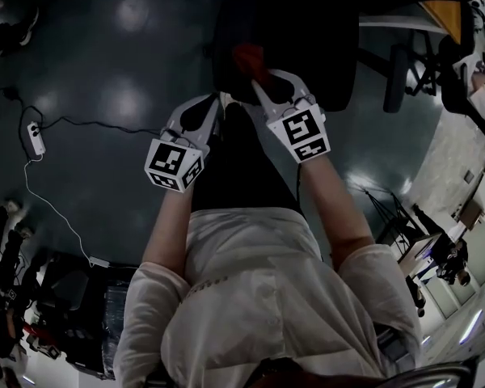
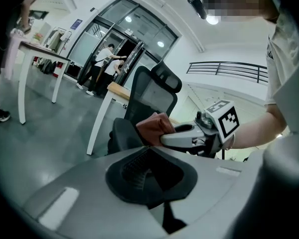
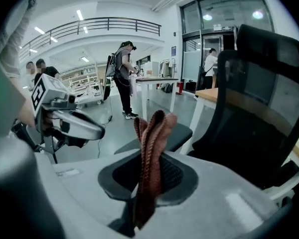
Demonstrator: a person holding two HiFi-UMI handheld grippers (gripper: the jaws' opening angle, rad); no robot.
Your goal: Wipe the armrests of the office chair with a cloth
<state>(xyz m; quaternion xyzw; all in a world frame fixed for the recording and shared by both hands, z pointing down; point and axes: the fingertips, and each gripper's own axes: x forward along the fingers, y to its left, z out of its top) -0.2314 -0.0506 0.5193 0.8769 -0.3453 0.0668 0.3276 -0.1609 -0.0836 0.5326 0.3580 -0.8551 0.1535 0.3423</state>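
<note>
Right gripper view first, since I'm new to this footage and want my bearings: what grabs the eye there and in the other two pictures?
A reddish-brown cloth stands up in folds, clamped in the right gripper. Just beyond it, to the right, looms the black mesh-backed office chair. The left gripper sits alongside, facing the same chair with its jaws together on nothing.
</note>
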